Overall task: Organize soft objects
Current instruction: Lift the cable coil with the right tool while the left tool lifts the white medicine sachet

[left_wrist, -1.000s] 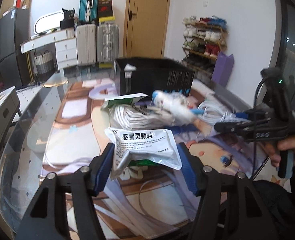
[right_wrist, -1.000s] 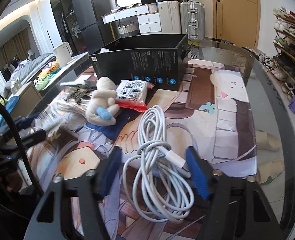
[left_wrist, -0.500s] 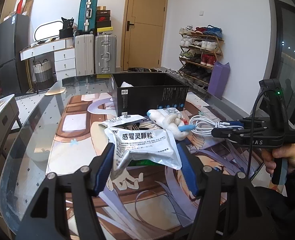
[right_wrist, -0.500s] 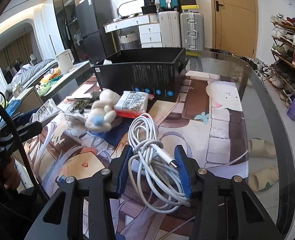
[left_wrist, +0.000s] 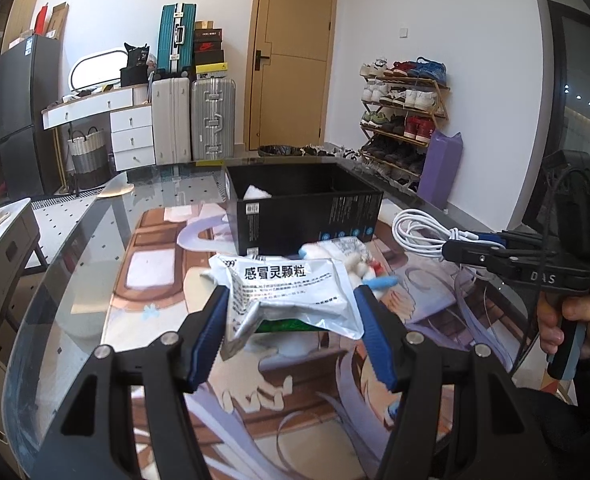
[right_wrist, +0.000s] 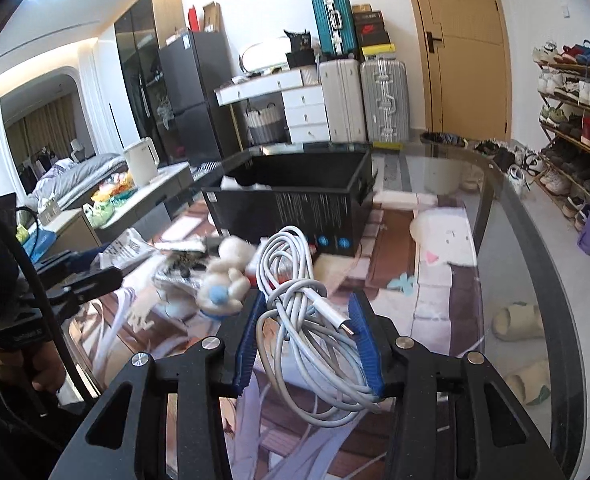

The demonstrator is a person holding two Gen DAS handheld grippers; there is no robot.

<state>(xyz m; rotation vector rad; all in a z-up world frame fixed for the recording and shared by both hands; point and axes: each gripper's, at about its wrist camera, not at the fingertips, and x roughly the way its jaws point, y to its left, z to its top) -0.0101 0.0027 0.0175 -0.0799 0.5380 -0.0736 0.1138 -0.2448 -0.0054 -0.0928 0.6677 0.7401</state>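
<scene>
My left gripper (left_wrist: 291,316) is shut on a silver medicine pouch (left_wrist: 291,292) with black Chinese print, held above the table. My right gripper (right_wrist: 307,328) is shut on a coiled white cable (right_wrist: 295,280), lifted off the table; in the left wrist view it (left_wrist: 475,242) holds the cable (left_wrist: 419,228) at the right. An open black box (left_wrist: 303,204) stands at the table's middle, a white item inside. A white plush toy (right_wrist: 225,280) with a blue spot lies in front of the box.
A red-and-white packet (right_wrist: 255,268) and a printed bag (right_wrist: 179,268) lie by the plush on the picture mat (left_wrist: 155,276). The glass table edge (right_wrist: 535,248) curves at the right. Suitcases, drawers and a shoe rack stand behind.
Both grippers have risen. The right gripper closed on the cable and lifted it off the table. The left gripper carried the pouch up and toward the box.
</scene>
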